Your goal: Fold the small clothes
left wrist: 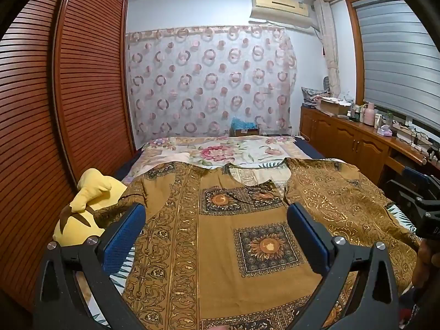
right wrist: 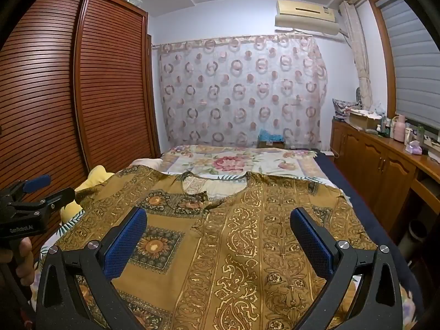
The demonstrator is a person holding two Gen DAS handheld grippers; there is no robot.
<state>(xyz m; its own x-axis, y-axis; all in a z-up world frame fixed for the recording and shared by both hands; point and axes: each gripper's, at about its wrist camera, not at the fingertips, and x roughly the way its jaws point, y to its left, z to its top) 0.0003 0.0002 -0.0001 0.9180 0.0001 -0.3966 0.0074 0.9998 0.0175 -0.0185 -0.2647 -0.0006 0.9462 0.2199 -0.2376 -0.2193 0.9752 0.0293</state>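
Observation:
A mustard-brown patterned top [left wrist: 220, 233] with sunflower squares and gold scrollwork lies spread flat on the bed, neckline toward the far end. It fills the near bed in the right wrist view as well, the top [right wrist: 233, 247]. My left gripper [left wrist: 217, 220] hovers over its left-middle part, jaws wide open, nothing between the blue pads. My right gripper [right wrist: 218, 225] hangs over the right half, also open and empty. The right gripper [left wrist: 420, 206] shows at the left wrist view's right edge; the left gripper [right wrist: 33, 203] shows at the right wrist view's left edge, held by a hand.
A yellow plush toy [left wrist: 88, 209] lies at the bed's left side against the slatted wooden wardrobe [left wrist: 55, 110]. A floral bedsheet [left wrist: 220, 150] covers the far bed. A wooden cabinet [right wrist: 385, 165] with bottles and boxes runs along the right wall. A patterned curtain [left wrist: 209, 82] hangs behind.

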